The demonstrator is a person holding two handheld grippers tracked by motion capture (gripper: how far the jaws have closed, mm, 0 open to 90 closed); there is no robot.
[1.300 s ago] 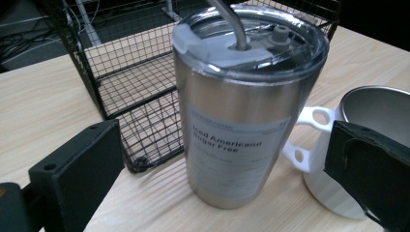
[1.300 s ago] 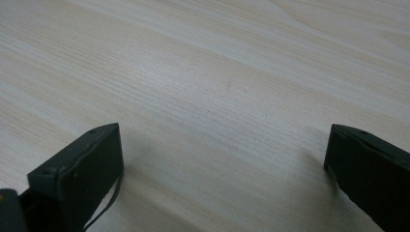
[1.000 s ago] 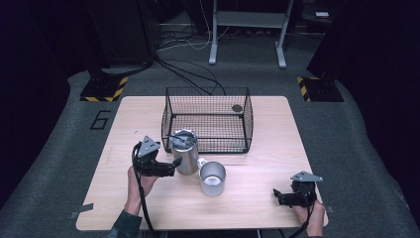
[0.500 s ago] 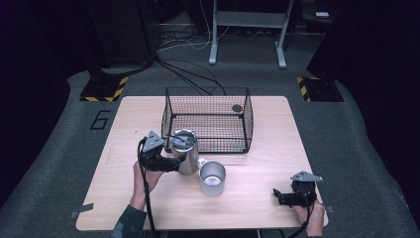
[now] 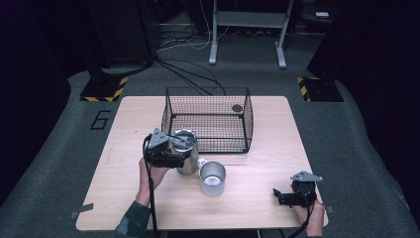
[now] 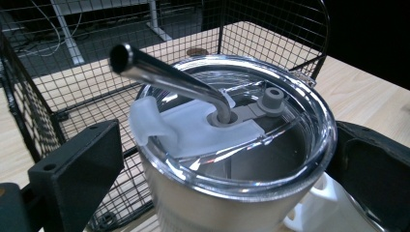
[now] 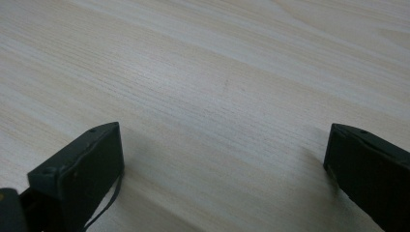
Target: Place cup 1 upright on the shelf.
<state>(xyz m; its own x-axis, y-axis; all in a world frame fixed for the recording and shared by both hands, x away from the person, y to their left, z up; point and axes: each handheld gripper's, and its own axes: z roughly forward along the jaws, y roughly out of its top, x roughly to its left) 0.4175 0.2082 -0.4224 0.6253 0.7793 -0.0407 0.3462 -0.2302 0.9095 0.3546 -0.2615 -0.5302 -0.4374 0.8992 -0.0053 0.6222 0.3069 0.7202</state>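
I am holding my left gripper (image 5: 174, 151) around the steel tumbler (image 5: 187, 154), which is standing upright on the table (image 5: 124, 198) just in front of the wire basket (image 5: 208, 119). In the left gripper view the tumbler (image 6: 232, 159) is sitting between my 2 jaws, 1 on each side of its body below the rim; a gap is showing on the left side, and I cannot tell whether the right jaw is touching, so I cannot tell if I am clenching it yet. Its clear lid (image 6: 270, 140) is on, and a bent metal straw (image 6: 164, 77) is sticking up through it, leaning toward me.

A mug (image 5: 213, 177) with a white handle is standing just beside the tumbler, on its right. Inside the basket a small dark round thing (image 5: 237, 107) is lying near the far right corner.

My right gripper (image 5: 285, 197) is resting low near the table's front right corner, well apart from the tumbler. In the right gripper view its jaws are spread wide over bare wood, gripping nothing.
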